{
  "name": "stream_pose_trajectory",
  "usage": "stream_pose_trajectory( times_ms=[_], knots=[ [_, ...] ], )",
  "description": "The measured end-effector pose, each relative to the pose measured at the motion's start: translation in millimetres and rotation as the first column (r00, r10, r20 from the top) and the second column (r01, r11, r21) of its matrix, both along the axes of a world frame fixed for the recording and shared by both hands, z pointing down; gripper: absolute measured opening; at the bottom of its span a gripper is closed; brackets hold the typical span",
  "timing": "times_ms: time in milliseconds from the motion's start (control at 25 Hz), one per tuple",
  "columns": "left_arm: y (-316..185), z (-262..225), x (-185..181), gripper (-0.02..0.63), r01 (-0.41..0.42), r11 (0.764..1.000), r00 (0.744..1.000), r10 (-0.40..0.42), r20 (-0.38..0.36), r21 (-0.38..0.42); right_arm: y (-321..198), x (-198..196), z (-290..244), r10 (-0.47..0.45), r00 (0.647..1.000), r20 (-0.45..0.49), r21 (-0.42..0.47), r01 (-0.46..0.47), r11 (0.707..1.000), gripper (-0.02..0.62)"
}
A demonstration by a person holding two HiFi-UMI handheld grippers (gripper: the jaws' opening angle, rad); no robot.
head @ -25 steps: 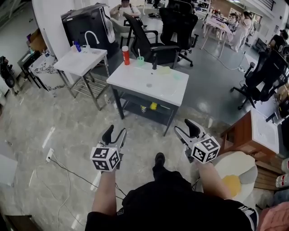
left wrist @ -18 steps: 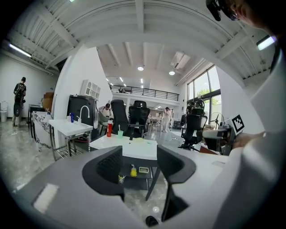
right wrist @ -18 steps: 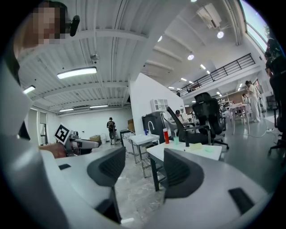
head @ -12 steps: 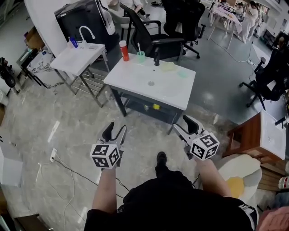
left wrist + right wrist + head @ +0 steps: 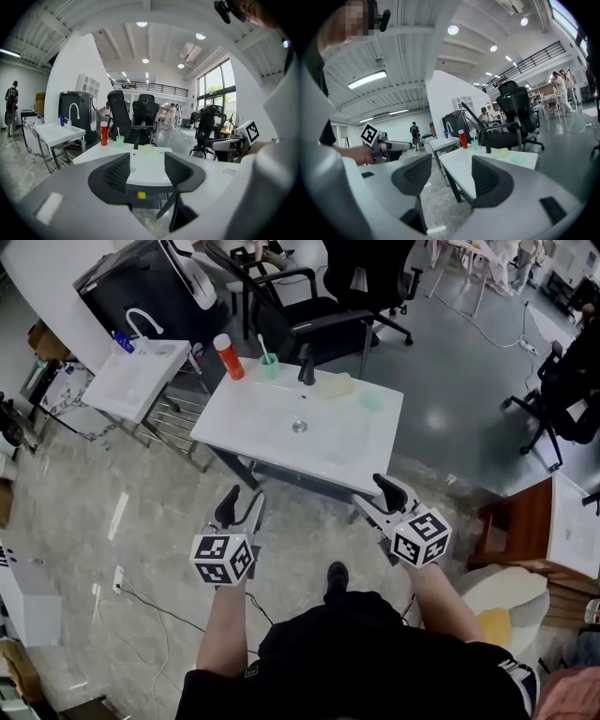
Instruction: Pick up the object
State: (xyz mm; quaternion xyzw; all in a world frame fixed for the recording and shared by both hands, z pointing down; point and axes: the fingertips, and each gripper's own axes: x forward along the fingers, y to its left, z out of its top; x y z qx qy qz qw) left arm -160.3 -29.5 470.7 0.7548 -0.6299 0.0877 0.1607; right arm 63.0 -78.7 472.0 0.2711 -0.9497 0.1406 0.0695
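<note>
Both pairs of jaws are spread wide, and nothing is held between them. Between the jaws of the left gripper [image 5: 147, 169] only the near edge of the white tabletop [image 5: 272, 444] is framed. Between those of the right gripper [image 5: 451, 176], the floor [image 5: 141, 521] and a corner of the tabletop are seen.

In the head view the two grippers are held low in front of the person, side by side and well apart. The left one is short of the tabletop's near edge and the right one is close by its near right corner.

Which thing the task means cannot be told. The small things are ranged along the far edge of the tabletop. A red bottle [image 5: 228, 356] is set at the far left corner. A green cup [image 5: 270, 366] with a toothbrush standing in it is just beside the bottle, and a black faucet [image 5: 307, 364] is next along. A pale yellow piece [image 5: 336, 384] and a pale green piece [image 5: 372, 401] are placed further right. All of them are well apart from both grippers.

A drain [image 5: 299, 427] is seen in the middle of the basin. A black office chair [image 5: 309, 315] is placed beyond the tabletop, and a second white sink stand [image 5: 136, 381] is set to its left.
</note>
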Motion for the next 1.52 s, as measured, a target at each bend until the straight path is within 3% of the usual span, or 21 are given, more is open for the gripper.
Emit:
stream_pose_trajectory(
  times_ms=[440, 800, 1160, 1520],
  knots=[
    [-79.0, -25.0, -5.1, 0.234, 0.004, 0.999, 1.0, -0.005, 0.014, 0.05, -73.3, -6.0, -18.2, -0.032, 0.999, -0.014, 0.049, 0.033, 0.998, 0.236],
    [-133.3, -9.0, -26.6, 0.233, -0.034, 0.999, 0.999, 0.035, -0.014, 0.04, -125.1, -29.5, -13.6, -0.013, 0.998, -0.058, 0.069, 0.017, 0.997, 0.236],
    [-239.1, 16.7, -68.2, 0.233, -0.133, 0.991, 0.991, 0.134, -0.027, 0.023, -224.1, -82.8, 18.0, 0.035, 0.985, -0.171, 0.044, -0.028, 0.999, 0.238],
    [-318.4, 24.3, -89.6, 0.233, -0.283, 0.959, 0.958, 0.283, -0.048, 0.004, -290.2, -133.4, 32.3, 0.093, 0.964, -0.25, 0.045, -0.084, 0.995, 0.238]
  ],
)
